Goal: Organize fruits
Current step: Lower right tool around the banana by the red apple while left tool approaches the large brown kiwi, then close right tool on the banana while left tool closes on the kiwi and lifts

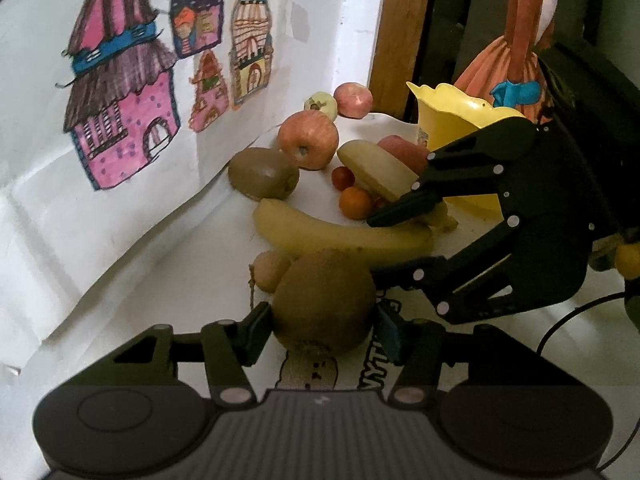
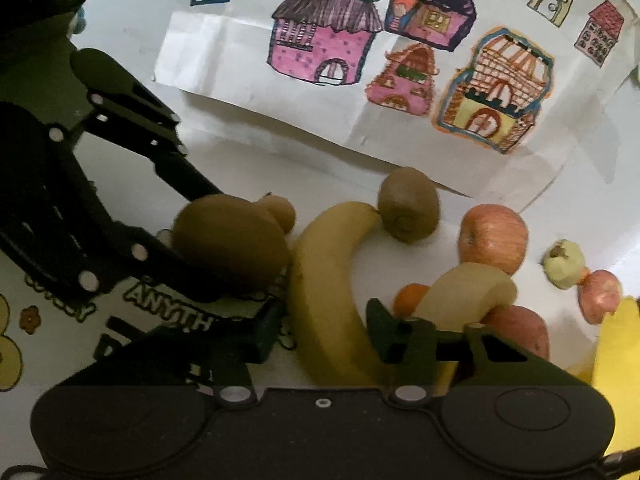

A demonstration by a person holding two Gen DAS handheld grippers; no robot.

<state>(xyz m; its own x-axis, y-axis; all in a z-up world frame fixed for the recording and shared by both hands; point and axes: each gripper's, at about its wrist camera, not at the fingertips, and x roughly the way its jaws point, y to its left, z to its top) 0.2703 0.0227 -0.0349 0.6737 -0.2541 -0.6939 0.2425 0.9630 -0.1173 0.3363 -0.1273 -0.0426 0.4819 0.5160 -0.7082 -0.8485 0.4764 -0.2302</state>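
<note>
Kiwi (image 1: 324, 304) pinched between left gripper (image 1: 320, 330) pads, near pile edge, just beside banana (image 1: 340, 232). Right gripper (image 2: 324, 330) spread wide, straddling banana, not clamped. Advice: lift kiwi straight up, clear banana; yellow bowl (image 1: 460, 112) likely target at desk's far side.

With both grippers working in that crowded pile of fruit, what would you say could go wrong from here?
1. The left gripper pinches a round kiwi by its sides; it might slip out and roll.
2. The right gripper's jaws straddle a banana that touches a second kiwi; lifting may nudge that kiwi away.
3. The two grippers work close together, so they may collide.
</note>
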